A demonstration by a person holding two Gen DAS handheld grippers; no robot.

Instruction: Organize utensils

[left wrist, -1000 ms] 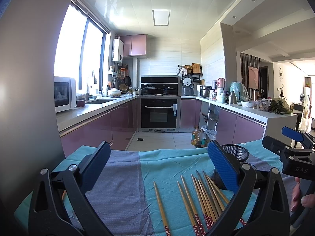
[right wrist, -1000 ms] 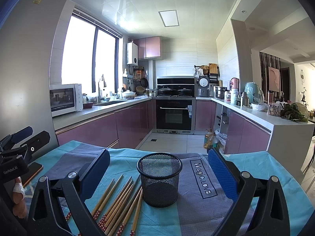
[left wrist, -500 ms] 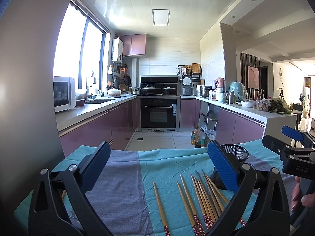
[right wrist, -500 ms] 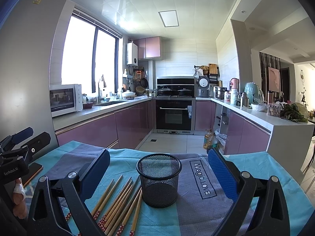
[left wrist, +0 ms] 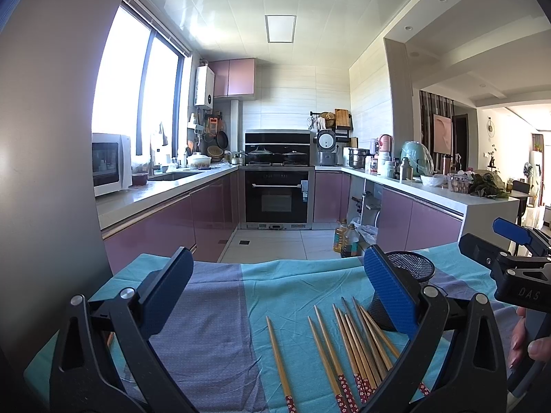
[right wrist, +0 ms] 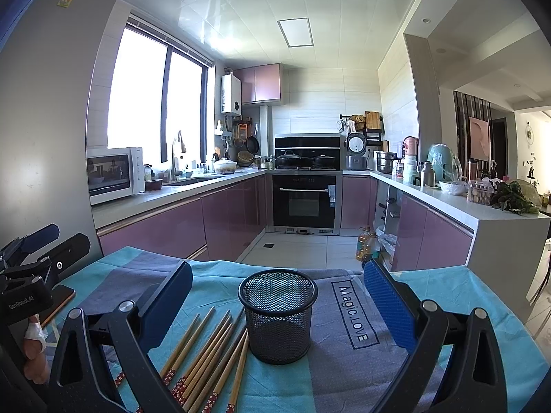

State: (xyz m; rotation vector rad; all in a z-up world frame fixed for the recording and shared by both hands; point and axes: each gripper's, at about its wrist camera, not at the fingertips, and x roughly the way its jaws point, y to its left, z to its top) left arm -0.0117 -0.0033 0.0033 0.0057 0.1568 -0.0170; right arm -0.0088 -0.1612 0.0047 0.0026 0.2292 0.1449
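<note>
Several wooden chopsticks (left wrist: 347,347) with red patterned ends lie side by side on the teal and grey cloth, one chopstick (left wrist: 277,358) a little apart on the left. A black mesh cup (right wrist: 277,313) stands upright and empty just right of the chopsticks (right wrist: 206,354); in the left wrist view the mesh cup (left wrist: 411,268) is partly hidden by a finger. My left gripper (left wrist: 275,289) hangs open above the cloth, nothing between its blue pads. My right gripper (right wrist: 278,303) is open too, with the cup in front between its fingers.
The table's far edge (right wrist: 220,263) drops to the kitchen floor. A dark flat thing (right wrist: 58,301) lies at the cloth's left edge. Oil bottles (right wrist: 366,244) stand on the floor beyond. Counters, an oven and a microwave lie far behind. A hand (left wrist: 527,340) holds the right gripper.
</note>
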